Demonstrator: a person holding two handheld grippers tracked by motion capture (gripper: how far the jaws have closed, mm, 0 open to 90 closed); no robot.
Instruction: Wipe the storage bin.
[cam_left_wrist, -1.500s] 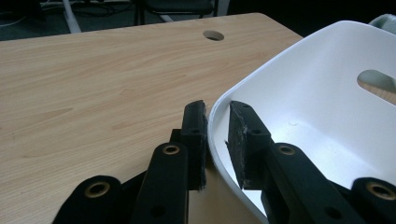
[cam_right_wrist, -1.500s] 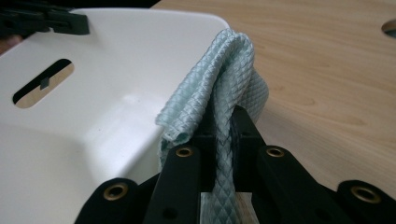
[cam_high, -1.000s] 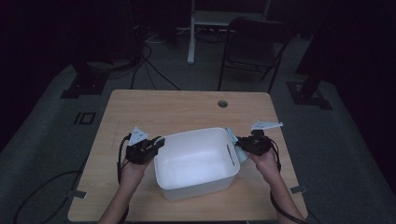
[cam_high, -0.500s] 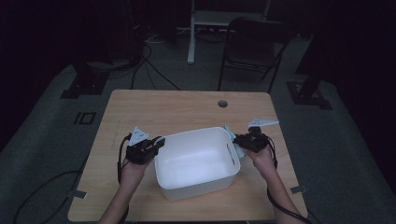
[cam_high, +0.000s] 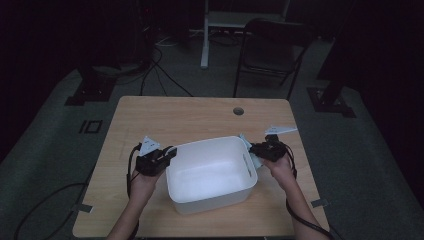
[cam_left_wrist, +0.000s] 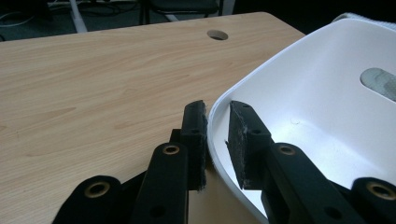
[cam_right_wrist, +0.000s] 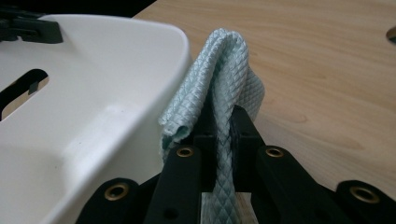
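- So there's a white plastic tub (cam_high: 210, 172) sitting on the wooden table (cam_high: 200, 117), toward the near edge and roughly centred between the person's two hands.
- Left gripper (cam_high: 170, 154) is at the tub's left wall. In the left gripper view its jaws straddle the rim (cam_left_wrist: 215, 116): one black pad (cam_left_wrist: 195, 122) outside the wall, the other pad (cam_left_wrist: 245, 130) inside the basin.
- The outer pad looks pressed right against the wall. The inner one seems to have a thin sliver of gap at the tip, so it's closed around the rim, but I honestly can't tell how firm the pinch is.
- Right gripper (cam_high: 256, 150) is just beside the tub's right wall, near the handle slot (cam_high: 246, 161).
- Its jaws are clamped tight on a pale blue-green cloth (cam_right_wrist: 224, 93) with a diamond weave. The fabric is folded over and sticks up above the fingertips, and more of it hangs down between the jaws.
- In the right gripper view the cloth sits just outside the tub's rim (cam_right_wrist: 173, 37), right up against the wall. Touching or only very close, hard to say.
- From the high view you can see a bit of the cloth (cam_high: 246, 142) poking out at the tub's far right corner.
- The table's cable hole (cam_high: 238, 110) is well behind all of this.
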